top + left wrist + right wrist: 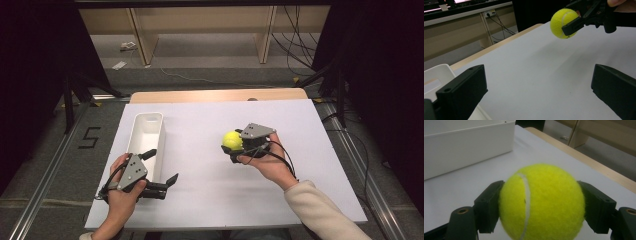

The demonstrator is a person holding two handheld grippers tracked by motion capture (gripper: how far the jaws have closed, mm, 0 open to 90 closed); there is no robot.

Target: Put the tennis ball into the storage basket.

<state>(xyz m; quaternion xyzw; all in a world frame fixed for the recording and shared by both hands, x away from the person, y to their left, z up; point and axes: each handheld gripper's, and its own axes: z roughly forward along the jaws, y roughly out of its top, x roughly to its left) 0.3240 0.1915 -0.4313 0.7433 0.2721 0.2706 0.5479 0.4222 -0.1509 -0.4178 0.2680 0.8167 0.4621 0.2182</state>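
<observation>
White rectangular plastic bin (439, 72): cut by the left gripper view's left edge — only a corner shows.
Yellow felt tennis ball (541, 202): underside cut by the right gripper view's bottom edge — sides covered by jaws.

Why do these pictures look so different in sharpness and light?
High view: bright white table, dark surroundings, everything small. Left gripper view: its near jaws are soft and dark, and the ball throws a faint shadow on the table. Right gripper view: the ball is so close that its fuzz shows, evenly lit without glare, while the bin behind looks softer.
</observation>
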